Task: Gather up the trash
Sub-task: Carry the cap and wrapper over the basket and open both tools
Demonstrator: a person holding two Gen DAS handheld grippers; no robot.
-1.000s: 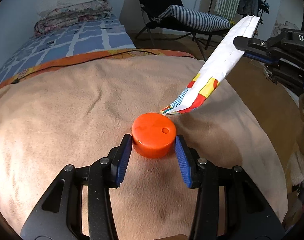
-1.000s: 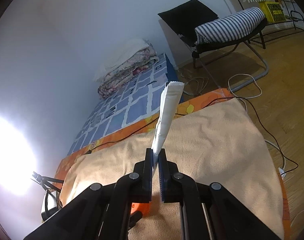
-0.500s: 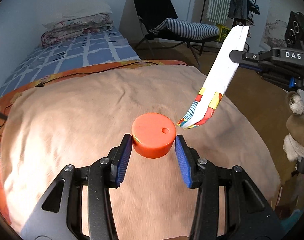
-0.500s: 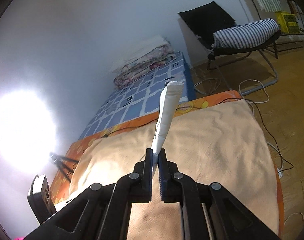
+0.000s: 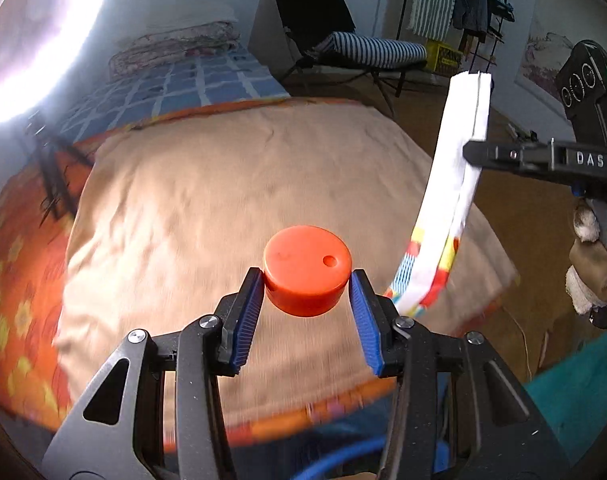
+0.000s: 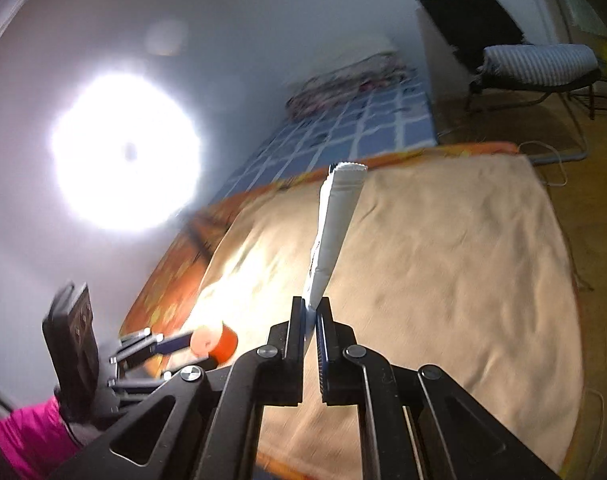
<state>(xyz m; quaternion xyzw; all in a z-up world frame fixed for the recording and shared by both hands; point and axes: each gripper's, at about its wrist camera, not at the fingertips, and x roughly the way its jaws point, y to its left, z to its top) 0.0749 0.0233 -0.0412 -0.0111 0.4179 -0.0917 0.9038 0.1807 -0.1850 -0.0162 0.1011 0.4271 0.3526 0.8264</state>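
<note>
- Orange cap (image 5: pixel 306 270): round, plastic, one small hole near its right rim. It sits between the blue pads (image 5: pixel 243 320) of the left gripper (image 5: pixel 306 294), lifted clear of the blanket (image 5: pixel 207 184).
- Left gripper: jaws pinch the cap from both sides, each pad touching the cap wall. In the right wrist view this gripper (image 6: pixel 183 342) appears at lower left with the cap (image 6: pixel 215 344) at its tip.
- Blanket: beige, spread over an orange patterned cover (image 5: pixel 19 280). Both views show it below the two grippers.
- Wrapper (image 5: pixel 447 200): long, flat, mostly white, with red, yellow and blue print at its lower end. It hangs right of the cap, apart from it, above the blanket's right edge.
- Right gripper (image 6: pixel 311 312): jaws pressed together on the wrapper (image 6: pixel 335 224), gripping it near one end. In the left wrist view its black finger (image 5: pixel 503 156) holds the wrapper's upper part from the right.
- Background: blue checked mattress (image 5: pixel 175 88), black chair (image 5: pixel 327 20) with a striped cushion (image 5: pixel 375 50), clothes rack (image 5: pixel 471 12). A bright lamp (image 6: pixel 123 152) glares at upper left in both views.
</note>
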